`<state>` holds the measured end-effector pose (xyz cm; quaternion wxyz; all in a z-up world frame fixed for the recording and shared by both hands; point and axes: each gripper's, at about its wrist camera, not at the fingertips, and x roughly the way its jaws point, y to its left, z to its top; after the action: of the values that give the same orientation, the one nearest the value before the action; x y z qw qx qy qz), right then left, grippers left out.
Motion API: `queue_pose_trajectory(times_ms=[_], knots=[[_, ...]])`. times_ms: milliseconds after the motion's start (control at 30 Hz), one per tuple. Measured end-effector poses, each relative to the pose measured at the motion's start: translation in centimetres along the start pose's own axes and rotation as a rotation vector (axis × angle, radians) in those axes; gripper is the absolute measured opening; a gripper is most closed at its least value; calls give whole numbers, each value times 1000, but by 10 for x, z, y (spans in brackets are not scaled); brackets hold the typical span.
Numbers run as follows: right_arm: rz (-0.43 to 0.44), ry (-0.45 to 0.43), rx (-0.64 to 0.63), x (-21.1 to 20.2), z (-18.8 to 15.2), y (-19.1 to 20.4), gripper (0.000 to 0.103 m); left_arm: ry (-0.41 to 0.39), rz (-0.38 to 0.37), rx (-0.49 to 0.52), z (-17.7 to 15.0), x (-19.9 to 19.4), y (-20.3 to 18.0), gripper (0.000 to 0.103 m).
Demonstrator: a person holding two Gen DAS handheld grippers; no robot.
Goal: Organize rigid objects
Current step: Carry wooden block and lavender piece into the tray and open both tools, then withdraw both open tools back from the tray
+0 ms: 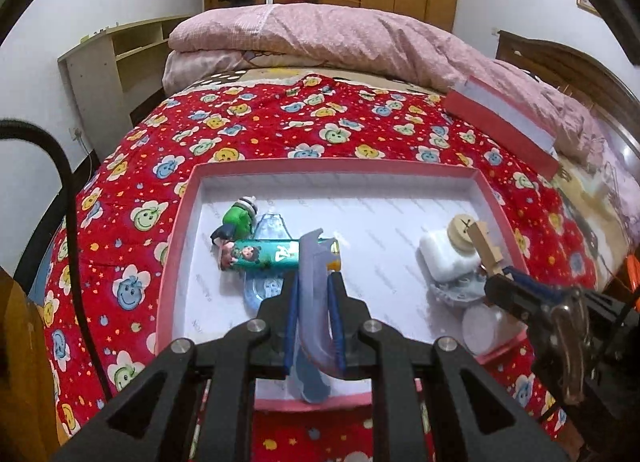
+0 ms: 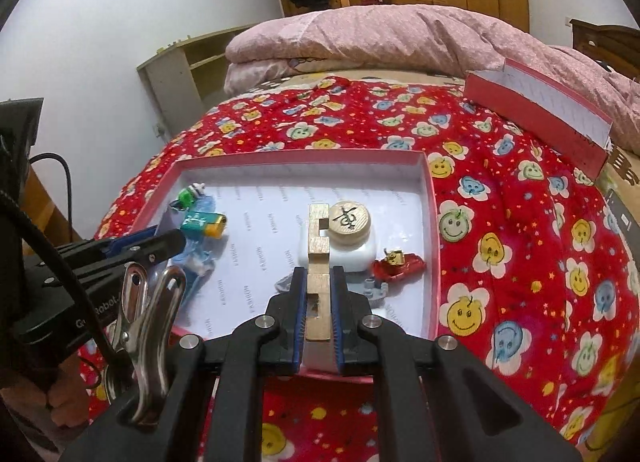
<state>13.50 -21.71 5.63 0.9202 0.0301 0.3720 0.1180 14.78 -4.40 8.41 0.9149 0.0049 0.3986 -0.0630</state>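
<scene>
From my left wrist: my left gripper [image 1: 314, 286] is clamped on a curved blue piece [image 1: 314, 262], held over the box [image 1: 332, 168]. Inside it lie a green figure [image 1: 236, 218], a teal tube [image 1: 268, 256] and a white block [image 1: 442, 258] with a wooden disc [image 1: 460, 230] on it. I judge sorting well along; two pieces are not yet set down.

From my right wrist: my right gripper [image 2: 318, 302] is closed on a notched wooden bar [image 2: 318, 262] above the same box, near a red boat [image 2: 400, 264]. The lid [image 2: 536, 118] lies apart on the bed.
</scene>
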Motion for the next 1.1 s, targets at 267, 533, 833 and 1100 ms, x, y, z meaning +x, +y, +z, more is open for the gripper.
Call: queue_pose_trajectory(times_ms=[267,533,833,1100], knots=[[-18,-10,-9,4,3,1,18,0,21,4,0,2,-1,46],[-17,-52,-11,-10,5,5,43,-33,43,2,-2,-18,4,59],[8,-58,-12,-36,-15,17,51,-18,67,-23,-25,-47,12,64],[-2,-24,-8,-57,-46,25,52,43,53,-27,-62,-60,15,64]])
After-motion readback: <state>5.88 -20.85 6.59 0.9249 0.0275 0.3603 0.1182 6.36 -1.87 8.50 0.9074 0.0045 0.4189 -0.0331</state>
